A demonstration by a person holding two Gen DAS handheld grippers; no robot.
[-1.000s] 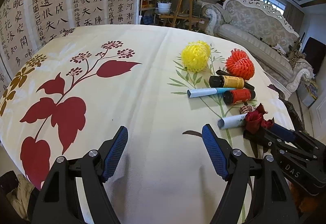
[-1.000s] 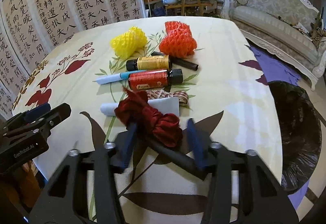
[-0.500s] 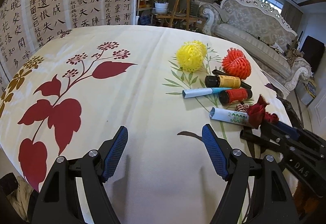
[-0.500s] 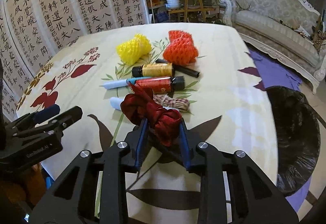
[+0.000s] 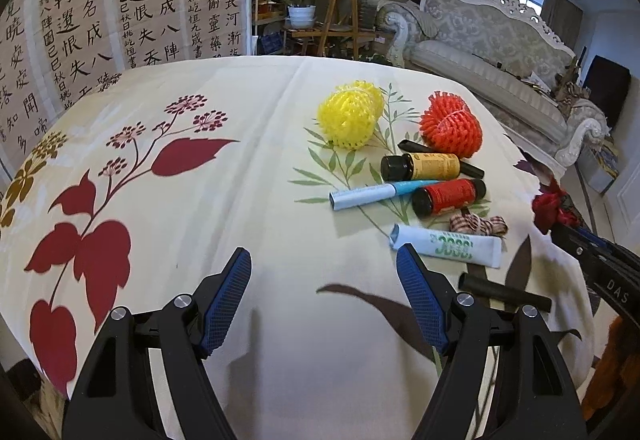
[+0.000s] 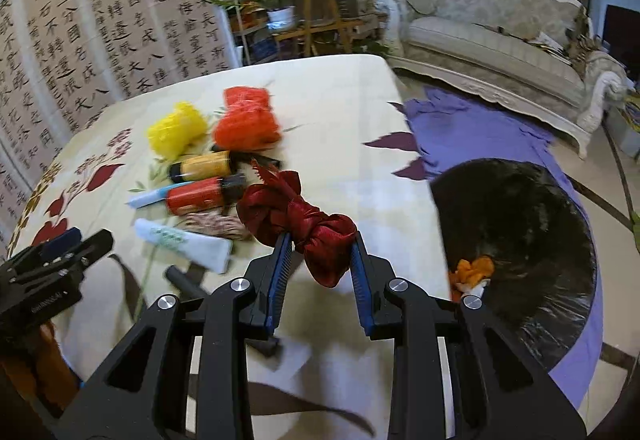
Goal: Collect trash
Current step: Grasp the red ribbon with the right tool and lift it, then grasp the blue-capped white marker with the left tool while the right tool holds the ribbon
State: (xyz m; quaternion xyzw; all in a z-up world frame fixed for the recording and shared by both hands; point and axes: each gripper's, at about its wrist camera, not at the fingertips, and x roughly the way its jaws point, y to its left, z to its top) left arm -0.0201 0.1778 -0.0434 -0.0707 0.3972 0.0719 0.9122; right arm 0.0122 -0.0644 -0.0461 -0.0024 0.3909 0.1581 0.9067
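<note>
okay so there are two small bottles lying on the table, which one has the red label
The red-labelled bottle is the nearer one, beside the blue-and-white pen; the other bottle has a yellow label.

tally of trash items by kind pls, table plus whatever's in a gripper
Foam fruit nets: 2, yellow foam net, orange foam net
Small bottles: 2, yellow-label bottle, red-label bottle
Tubes: 2, blue-white tube, white green-print tube
Black sticks: 2
Ribbons: 2, checked ribbon, dark red satin ribbon in right gripper
Total: 10

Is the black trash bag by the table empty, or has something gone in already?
Not empty. The right wrist view shows the black trash bag open-mouthed on the floor with an orange and white scrap lying inside near its near rim.
</note>
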